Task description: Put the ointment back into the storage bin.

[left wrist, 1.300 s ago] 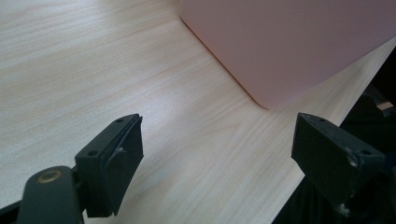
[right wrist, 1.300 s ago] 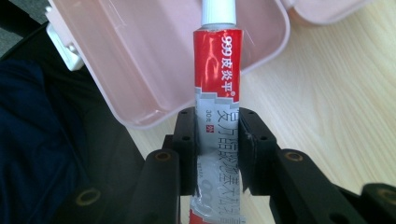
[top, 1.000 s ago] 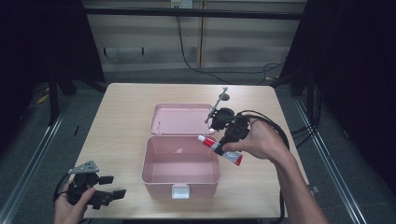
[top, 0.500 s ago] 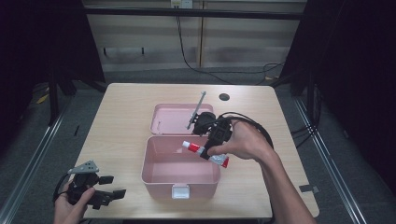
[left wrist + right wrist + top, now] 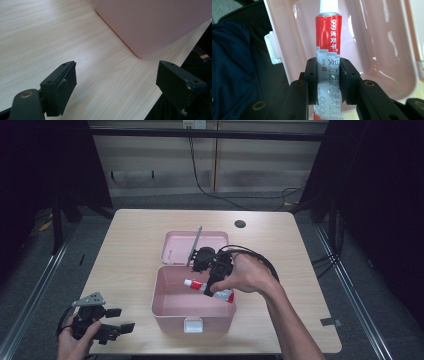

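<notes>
The right gripper (image 5: 212,281), clamped on the red-and-silver ointment tube (image 5: 328,53), holds it over the open pink box (image 5: 170,312), release remaining, while the left gripper (image 5: 119,320) idles wide open.

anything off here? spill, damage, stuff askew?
Nothing stands out. The right gripper holds the red and silver tube over the open pink box, whose lid lies flat behind it. No spill or damage shows. The left gripper is open, off the box's corner.
</notes>
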`<action>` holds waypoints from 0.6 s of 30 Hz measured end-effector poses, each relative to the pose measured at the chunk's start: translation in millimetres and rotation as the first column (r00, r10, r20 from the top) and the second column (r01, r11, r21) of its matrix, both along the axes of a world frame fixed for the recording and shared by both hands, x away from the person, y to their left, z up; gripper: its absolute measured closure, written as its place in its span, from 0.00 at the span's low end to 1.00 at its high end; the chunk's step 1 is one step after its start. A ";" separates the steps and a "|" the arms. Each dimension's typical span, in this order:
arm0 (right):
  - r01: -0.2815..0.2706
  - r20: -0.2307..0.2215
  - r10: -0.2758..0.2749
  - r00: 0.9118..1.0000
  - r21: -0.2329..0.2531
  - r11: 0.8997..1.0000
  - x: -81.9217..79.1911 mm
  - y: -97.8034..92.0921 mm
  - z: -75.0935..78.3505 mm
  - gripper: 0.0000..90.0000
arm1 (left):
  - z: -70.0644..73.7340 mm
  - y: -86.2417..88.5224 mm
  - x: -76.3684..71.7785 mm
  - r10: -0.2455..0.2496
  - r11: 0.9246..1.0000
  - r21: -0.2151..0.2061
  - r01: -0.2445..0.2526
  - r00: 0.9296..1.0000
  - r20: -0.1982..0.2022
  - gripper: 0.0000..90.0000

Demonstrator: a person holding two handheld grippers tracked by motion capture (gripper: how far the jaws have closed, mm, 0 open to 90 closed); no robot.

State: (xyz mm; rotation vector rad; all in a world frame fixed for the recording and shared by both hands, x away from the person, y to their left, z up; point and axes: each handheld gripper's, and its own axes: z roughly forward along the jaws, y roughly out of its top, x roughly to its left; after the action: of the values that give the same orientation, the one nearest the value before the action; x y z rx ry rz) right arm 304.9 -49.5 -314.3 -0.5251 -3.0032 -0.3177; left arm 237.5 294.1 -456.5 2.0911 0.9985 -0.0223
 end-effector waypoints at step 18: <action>-0.032 -0.047 0.032 0.998 -0.007 0.999 3.8 22.1 -32.7 0.79 | 0.1 0.0 -0.3 -0.003 1.000 -0.002 0.003 1.000 0.001 0.18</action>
State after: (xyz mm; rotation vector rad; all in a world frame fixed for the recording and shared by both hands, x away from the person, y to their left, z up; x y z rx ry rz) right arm 308.7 -27.4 -347.0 -0.4776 -2.9654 -0.2878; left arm 237.2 294.0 -456.4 2.0902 0.9949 -0.0241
